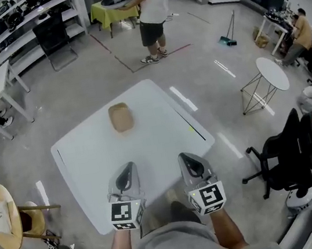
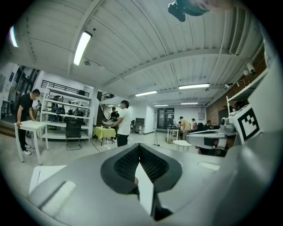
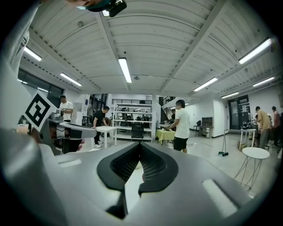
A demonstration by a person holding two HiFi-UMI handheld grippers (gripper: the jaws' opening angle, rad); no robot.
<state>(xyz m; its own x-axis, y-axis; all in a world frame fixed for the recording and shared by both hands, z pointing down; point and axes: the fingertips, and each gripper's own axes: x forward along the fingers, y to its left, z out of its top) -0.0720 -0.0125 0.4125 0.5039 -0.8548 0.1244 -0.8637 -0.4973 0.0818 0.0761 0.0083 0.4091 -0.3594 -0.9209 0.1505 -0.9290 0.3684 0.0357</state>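
Head view: tan bag [image 1: 121, 117] on white desk [image 1: 165, 143], centre frame, long axis roughly up-frame. Lies straight above left hand-held gripper [image 1: 127, 171], well apart. Right hand-held gripper [image 1: 186, 160] farther, lower right. Both clenched, empty.

A brown object [image 1: 121, 117] stands ahead of the left gripper [image 1: 126, 169] — open white table [image 1: 159, 144] either side.

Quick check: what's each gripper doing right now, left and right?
Left gripper: closed, nothing between the jaws.
Right gripper: closed, nothing between the jaws.
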